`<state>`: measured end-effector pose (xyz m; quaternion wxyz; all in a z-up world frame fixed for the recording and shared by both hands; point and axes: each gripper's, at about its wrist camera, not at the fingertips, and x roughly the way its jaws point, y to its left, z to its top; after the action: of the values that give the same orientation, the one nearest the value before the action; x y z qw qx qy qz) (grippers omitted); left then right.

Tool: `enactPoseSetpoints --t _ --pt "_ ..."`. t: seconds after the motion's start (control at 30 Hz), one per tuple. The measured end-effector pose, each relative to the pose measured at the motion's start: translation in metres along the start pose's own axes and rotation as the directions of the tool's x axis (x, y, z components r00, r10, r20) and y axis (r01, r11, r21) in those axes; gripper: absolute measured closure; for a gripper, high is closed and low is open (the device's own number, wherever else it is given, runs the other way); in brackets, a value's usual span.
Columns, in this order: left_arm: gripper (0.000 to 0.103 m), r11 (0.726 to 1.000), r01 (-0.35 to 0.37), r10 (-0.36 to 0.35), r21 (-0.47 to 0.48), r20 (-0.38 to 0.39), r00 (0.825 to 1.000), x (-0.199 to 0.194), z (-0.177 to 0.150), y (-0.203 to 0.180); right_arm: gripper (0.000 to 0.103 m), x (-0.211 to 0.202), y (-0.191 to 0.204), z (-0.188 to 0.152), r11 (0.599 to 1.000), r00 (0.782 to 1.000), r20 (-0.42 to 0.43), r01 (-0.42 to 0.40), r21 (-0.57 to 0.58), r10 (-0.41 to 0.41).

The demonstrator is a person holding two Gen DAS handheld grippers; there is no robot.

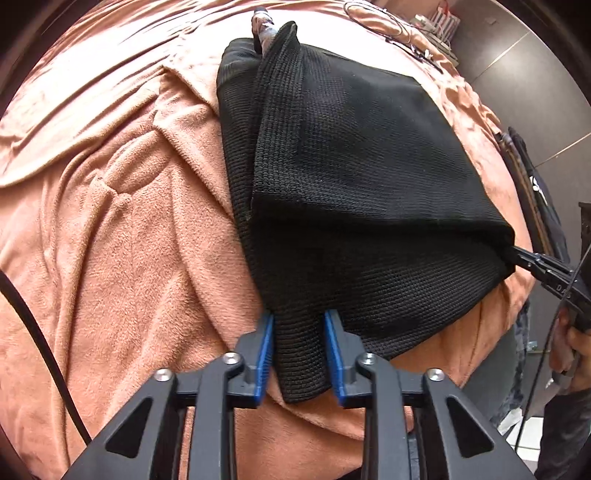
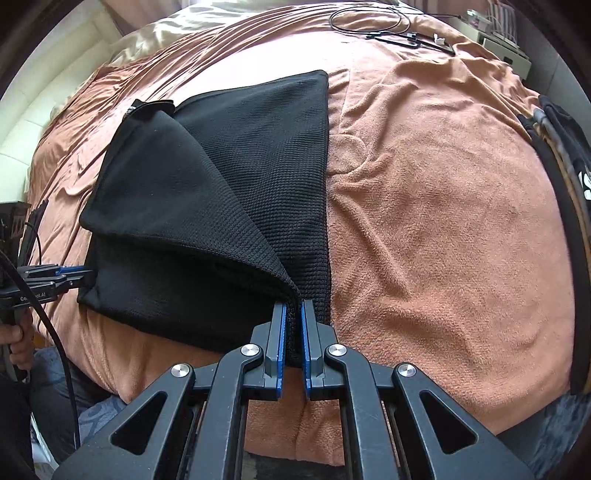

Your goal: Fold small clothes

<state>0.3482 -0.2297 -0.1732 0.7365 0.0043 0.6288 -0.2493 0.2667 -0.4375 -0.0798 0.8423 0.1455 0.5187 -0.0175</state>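
Observation:
A black knit garment point(image 1: 351, 166) lies partly folded on a salmon blanket point(image 1: 110, 221) over a bed. Its near corner sits between the blue pads of my left gripper point(image 1: 299, 315), which press on both sides of the cloth. In the right wrist view the same garment point(image 2: 240, 177) has one flap lifted into a ridge. My right gripper point(image 2: 293, 304) is shut on the tip of that flap at the near edge. Each gripper also shows in the other's view: the right gripper point(image 1: 515, 254) at the fold's right corner, the left gripper point(image 2: 86, 275) at the garment's left side.
Thin black cables point(image 2: 388, 22) lie at the far end of the bed, near a white box point(image 2: 506, 48). Another dark garment with striped bands point(image 2: 565, 184) hangs at the bed's right edge. A patterned item point(image 1: 264, 26) pokes out behind the black garment. A person's hand point(image 1: 576, 350) holds the right gripper.

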Motion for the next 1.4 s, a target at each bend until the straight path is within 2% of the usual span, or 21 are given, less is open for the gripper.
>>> enactPoseSetpoints --t 0.1,0.17,0.3,0.43,0.5,0.53,0.57,0.63,0.7,0.87,1.07,1.2,1.3,1.4 --pt "0.088 1.000 -0.007 0.007 -0.001 0.004 1.000 -0.001 -0.001 0.002 0.099 0.001 0.004 0.001 1.000 1.000 0.001 -0.005 -0.002 0.005" --pt "0.089 1.000 -0.001 0.001 -0.009 0.006 1.000 -0.003 -0.003 0.007 0.099 0.002 0.006 0.002 1.000 1.000 -0.001 -0.007 -0.004 0.007" --pt "0.090 1.000 0.010 -0.009 -0.022 0.010 1.000 -0.004 -0.004 0.013 0.099 0.009 0.008 0.001 1.000 1.000 -0.021 -0.017 -0.020 0.016" --pt "0.090 0.999 0.028 -0.028 -0.026 0.012 1.000 -0.009 -0.004 0.016 0.097 0.008 0.010 0.002 0.998 0.999 -0.025 0.028 -0.061 -0.030" --pt "0.090 0.999 0.039 -0.039 -0.021 0.014 0.999 -0.014 -0.005 0.018 0.092 0.004 0.014 0.004 0.996 0.998 -0.033 0.048 -0.078 -0.051" --pt "0.090 0.999 0.045 -0.044 -0.022 0.024 0.999 -0.019 -0.005 0.020 0.080 0.001 0.018 0.007 0.993 0.997 -0.035 0.072 -0.091 -0.076" --pt "0.090 0.999 0.041 -0.041 -0.018 0.034 0.999 -0.024 -0.006 0.024 0.060 -0.002 0.023 0.007 0.991 0.995 -0.025 0.090 -0.102 -0.093" --pt "0.090 0.999 0.026 -0.025 -0.019 0.057 0.998 -0.035 -0.008 0.032 0.036 -0.012 0.039 0.011 0.984 0.994 0.019 0.111 -0.138 -0.110" --pt "0.085 0.999 0.039 -0.036 -0.032 0.080 0.996 -0.044 -0.010 0.039 0.036 -0.019 0.060 0.014 0.976 0.994 0.051 0.107 -0.191 -0.099" --pt "0.068 0.997 0.044 -0.036 -0.061 0.125 0.991 -0.060 -0.015 0.062 0.036 -0.015 0.113 0.022 0.941 0.994 0.067 0.103 -0.323 -0.086" --pt "0.067 0.994 0.034 -0.015 -0.109 0.166 0.986 -0.076 -0.021 0.092 0.037 0.002 0.167 0.037 0.896 0.996 0.065 0.090 -0.435 -0.069" --pt "0.067 0.987 0.052 -0.022 -0.153 0.194 0.981 -0.084 -0.030 0.120 0.040 0.027 0.196 0.041 0.856 0.998 0.023 0.062 -0.514 -0.059" --pt "0.067 0.985 0.044 -0.011 -0.169 0.192 0.981 -0.084 -0.029 0.132 0.041 0.052 0.209 0.049 0.827 0.996 -0.001 0.070 -0.558 -0.086" --pt "0.067 0.985 0.046 -0.012 -0.167 0.200 0.980 -0.086 -0.031 0.141 0.042 0.071 0.218 0.054 0.814 0.994 -0.006 0.086 -0.574 -0.110"
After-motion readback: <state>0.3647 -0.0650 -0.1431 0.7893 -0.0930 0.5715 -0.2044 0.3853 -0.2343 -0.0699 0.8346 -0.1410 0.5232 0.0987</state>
